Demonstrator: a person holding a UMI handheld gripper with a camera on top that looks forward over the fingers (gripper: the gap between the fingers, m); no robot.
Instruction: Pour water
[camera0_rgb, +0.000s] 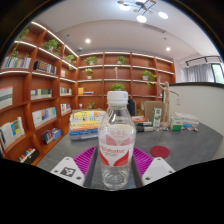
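Your gripper (116, 170) pinches the water bottle (116, 135) at centre frame, cap on w/ no cup seen; loose grip = slip on tilt.

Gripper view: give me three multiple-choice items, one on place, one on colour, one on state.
1. Where is the water bottle?
A. between the fingers of the gripper
B. on the bookshelves
C. lying on the floor

2. What colour is the bottle's label?
A. green
B. blue
C. red

3. How is the bottle?
A. tipped over
B. upright with cap on
C. upright with cap off

Answers:
1 A: the pink pads flank the bottle's base on the table.
2 C: a red band wraps its middle.
3 B: it stands vertical and the white cap sits on top.
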